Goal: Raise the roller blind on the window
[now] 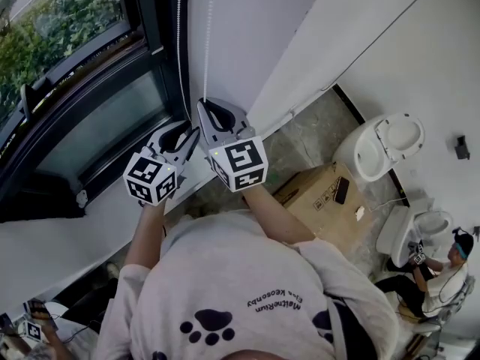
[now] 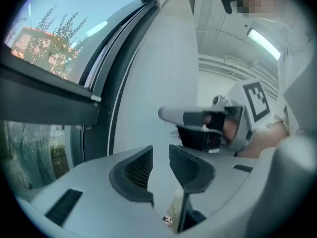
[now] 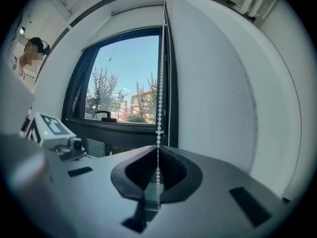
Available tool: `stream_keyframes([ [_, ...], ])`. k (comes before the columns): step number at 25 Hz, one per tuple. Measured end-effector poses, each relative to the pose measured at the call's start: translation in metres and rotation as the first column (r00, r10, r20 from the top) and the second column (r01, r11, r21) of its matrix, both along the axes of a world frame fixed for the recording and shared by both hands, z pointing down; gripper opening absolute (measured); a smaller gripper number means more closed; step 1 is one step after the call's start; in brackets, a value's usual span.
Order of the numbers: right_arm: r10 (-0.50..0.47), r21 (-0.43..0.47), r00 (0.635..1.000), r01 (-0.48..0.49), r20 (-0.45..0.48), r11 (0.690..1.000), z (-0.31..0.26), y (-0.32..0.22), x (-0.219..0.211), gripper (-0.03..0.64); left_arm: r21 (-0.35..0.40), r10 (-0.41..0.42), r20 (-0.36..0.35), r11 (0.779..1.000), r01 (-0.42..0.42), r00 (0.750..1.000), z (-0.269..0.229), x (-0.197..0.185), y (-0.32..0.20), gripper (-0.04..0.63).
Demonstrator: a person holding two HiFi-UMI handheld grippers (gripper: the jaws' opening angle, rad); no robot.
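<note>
While the R gripper point(image 3: 158, 157) is clamped on the blind's bead chain point(image 3: 159, 128), the L gripper point(image 2: 161, 157) sits just left of it, jaws apart, nothing btwn them. Chain hangs vertical beside the window frame point(image 1: 161, 51) — 2nd strand point(image 1: 178, 43) nearest L, likely next grab.

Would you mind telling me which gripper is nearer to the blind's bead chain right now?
Right. The right gripper is shut on the bead chain, which runs between its jaws. The left gripper is open beside it, with nothing between its jaws.
</note>
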State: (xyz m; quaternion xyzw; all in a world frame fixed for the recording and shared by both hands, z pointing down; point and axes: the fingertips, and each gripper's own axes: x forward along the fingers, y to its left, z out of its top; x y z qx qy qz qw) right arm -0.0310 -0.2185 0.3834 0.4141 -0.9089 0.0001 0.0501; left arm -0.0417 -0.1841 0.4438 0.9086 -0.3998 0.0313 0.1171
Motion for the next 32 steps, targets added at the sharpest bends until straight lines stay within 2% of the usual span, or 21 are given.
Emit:
stream_keyframes([
  [9, 0.001, -0.003, 1.000, -0.001, 0.004, 1.000, 0.001, -0.002, 0.000, 0.012, 0.093, 0.042, -0.036, 0.995, -0.038, 0.998, -0.098, 0.003, -0.005, 0.101],
  [17, 0.001, 0.004, 1.000, -0.001, 0.000, 1.000, 0.001, -0.003, -0.001, 0.012, 0.220, 0.090, -0.036, 0.972, -0.080, 0.995, -0.175, 0.013, -0.024, 0.101],
  [27, 0.001, 0.005, 1.000, -0.001, -0.010, 1.000, 0.001, -0.004, -0.002, 0.012, 0.327, 0.107, -0.021, 0.940, -0.095, 0.994, -0.241, 0.022, -0.041, 0.084],
  [32, 0.004, 0.008, 1.000, -0.004, -0.018, 1.000, 0.003, -0.003, -0.002, 0.012, 0.332, 0.122, -0.014, 0.937, -0.110, 0.992, -0.246, 0.024, -0.043, 0.021],
])
